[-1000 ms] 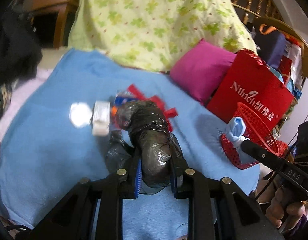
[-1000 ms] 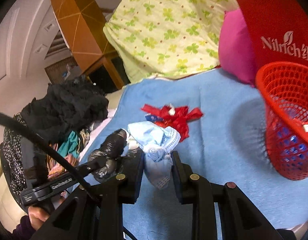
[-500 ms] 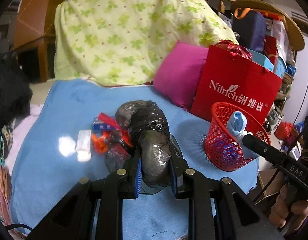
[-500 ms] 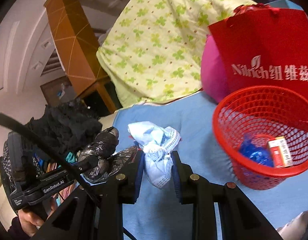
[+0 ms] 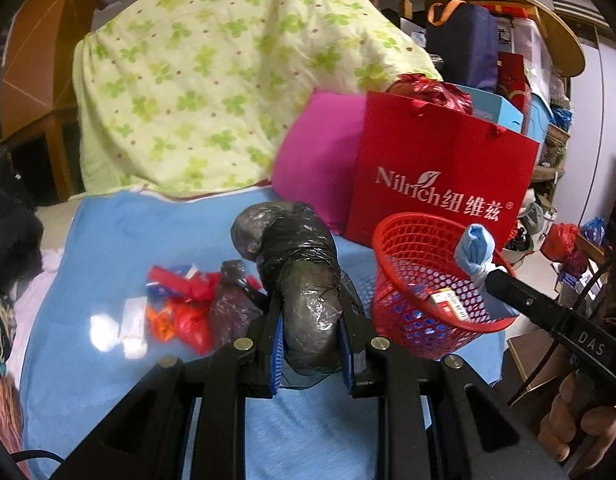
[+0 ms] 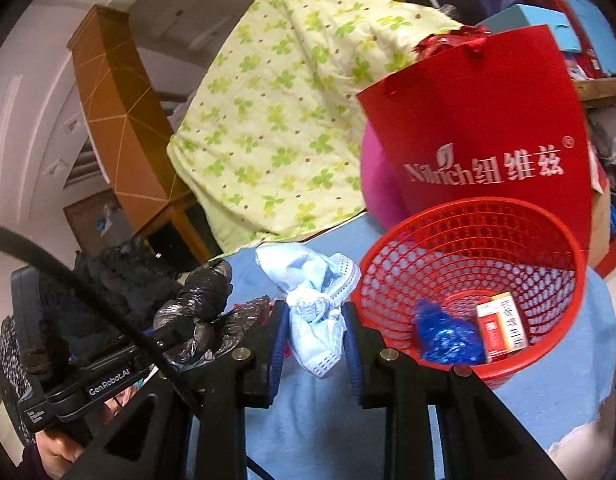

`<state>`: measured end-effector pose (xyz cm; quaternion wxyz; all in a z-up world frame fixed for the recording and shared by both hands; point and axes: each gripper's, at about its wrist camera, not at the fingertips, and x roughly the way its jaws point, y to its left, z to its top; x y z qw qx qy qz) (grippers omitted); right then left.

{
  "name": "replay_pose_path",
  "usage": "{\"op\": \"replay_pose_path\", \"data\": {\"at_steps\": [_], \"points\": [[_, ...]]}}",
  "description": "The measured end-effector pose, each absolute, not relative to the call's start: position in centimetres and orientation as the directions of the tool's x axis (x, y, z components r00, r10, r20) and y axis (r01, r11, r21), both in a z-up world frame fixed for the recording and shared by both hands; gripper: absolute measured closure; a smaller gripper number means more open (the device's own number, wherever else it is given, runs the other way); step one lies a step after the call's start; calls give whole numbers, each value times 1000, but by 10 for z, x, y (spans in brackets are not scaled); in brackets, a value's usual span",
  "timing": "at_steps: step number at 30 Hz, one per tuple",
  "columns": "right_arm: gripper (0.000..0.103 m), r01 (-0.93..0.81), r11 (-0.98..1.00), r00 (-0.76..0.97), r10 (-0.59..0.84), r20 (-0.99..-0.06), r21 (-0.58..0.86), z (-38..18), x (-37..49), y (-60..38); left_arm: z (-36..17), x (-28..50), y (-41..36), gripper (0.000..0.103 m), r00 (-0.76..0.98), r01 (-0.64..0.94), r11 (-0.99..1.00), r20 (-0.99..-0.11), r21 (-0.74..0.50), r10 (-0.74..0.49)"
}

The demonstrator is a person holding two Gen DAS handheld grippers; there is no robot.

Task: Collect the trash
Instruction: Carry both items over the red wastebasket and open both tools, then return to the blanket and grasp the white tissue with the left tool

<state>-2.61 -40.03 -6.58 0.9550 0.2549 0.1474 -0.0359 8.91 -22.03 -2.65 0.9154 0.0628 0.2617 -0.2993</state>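
Observation:
My left gripper (image 5: 311, 320) is shut on a crumpled black plastic bag (image 5: 295, 268) and holds it above the blue bed sheet (image 5: 119, 240). My right gripper (image 6: 315, 336) is shut on a wad of light blue face masks (image 6: 314, 288), just left of the red mesh basket (image 6: 468, 280). The basket (image 5: 400, 264) holds a red and white carton (image 6: 502, 326) and a blue wrapper (image 6: 444, 336). In the left wrist view the masks (image 5: 476, 252) sit over the basket's right rim. Red wrappers (image 5: 183, 300) and a white packet (image 5: 133, 324) lie on the sheet.
A red Nilrich paper bag (image 5: 440, 184) and a pink pillow (image 5: 316, 160) stand behind the basket. A green clover quilt (image 5: 211, 80) is piled at the back. Dark clothes (image 5: 7, 224) lie at the left. The bed edge drops off at the right.
Both grippers have lifted and swung right toward the basket with their loads. The basket is now close and its inside shows in the right wrist view.

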Motion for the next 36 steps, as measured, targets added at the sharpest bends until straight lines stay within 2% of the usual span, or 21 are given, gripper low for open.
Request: {"op": "replay_pose_path", "data": {"at_steps": [12,16,19,21,23,24,25,26,36], "points": [[74,257,765,953,-101,-285,590,-72,-47,-476,-8,87,-296,78,551,731,672,-477,-120,-685],[72,286,717,946,-105,-307,635,-82,-45,-501,-11,92,-326,76,510,759,636,-481,-138,-713],[72,306,675,940,-103,-324,671,-93,-42,-516,-21,99,-343,66,492,764,629,-499,-146,-713],[71,316,657,937,-101,-335,685,-100,-41,-522,-30,101,-351,35,508,753,648,-523,-117,-684],[69,324,636,933,-92,-349,700,-108,-42,-528,-37,101,-347,31,522,744,659,-522,-108,-675],[57,321,626,934,-86,-346,711,-111,-43,-529,-39,100,-345,31,522,745,659,-523,-106,-674],[37,314,619,938,-88,-335,719,-113,-45,-531,-41,100,-341,31,524,742,663,-531,-100,-666],[34,309,617,943,-101,-316,724,-114,-49,-531,-43,101,-336,31,528,736,671,-540,-94,-655],[34,221,707,967,-69,-246,672,-88,-54,-488,-61,115,-232,30,618,577,808,-582,-119,-528]]}}
